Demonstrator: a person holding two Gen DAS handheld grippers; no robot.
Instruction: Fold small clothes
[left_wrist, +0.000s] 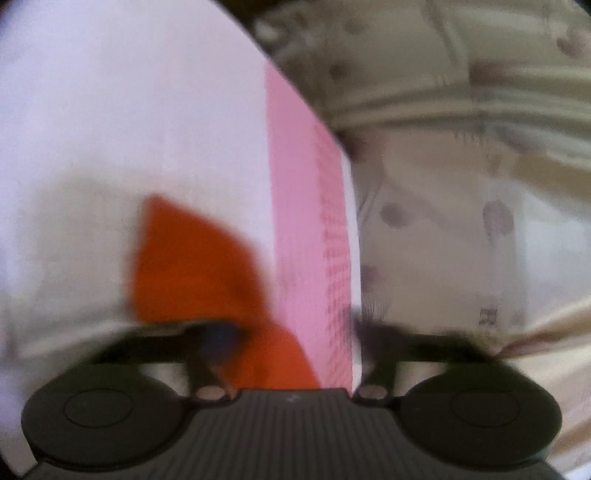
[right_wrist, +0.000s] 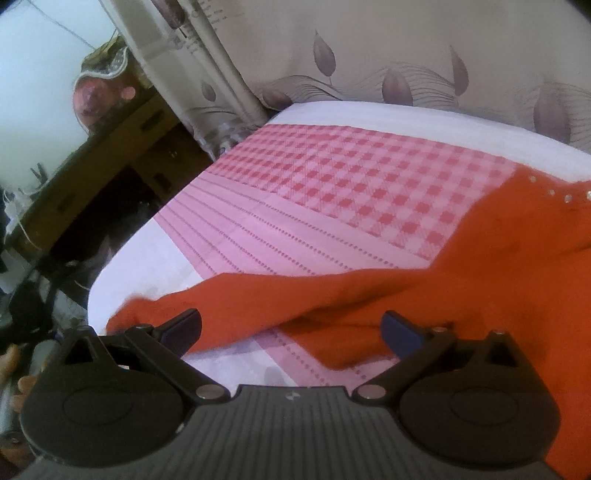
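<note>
Only our right view shows the whole layout: an orange knit garment (right_wrist: 424, 295) with small studs sprawls across a pink checked cloth (right_wrist: 332, 184) on the white tabletop (right_wrist: 369, 110). Our right hand-held gripper (right_wrist: 291, 328) hangs released, jaws wide above a sleeve. In the blurred left view, our left hand-held gripper (left_wrist: 291, 332) is narrowed around orange fabric; whether it pinches, we cannot tell.

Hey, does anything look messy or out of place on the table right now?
The orange garment lies rumpled and askew on the pink checked cloth, one sleeve trailing toward the table edge. Nothing looks spilled or damaged.
</note>
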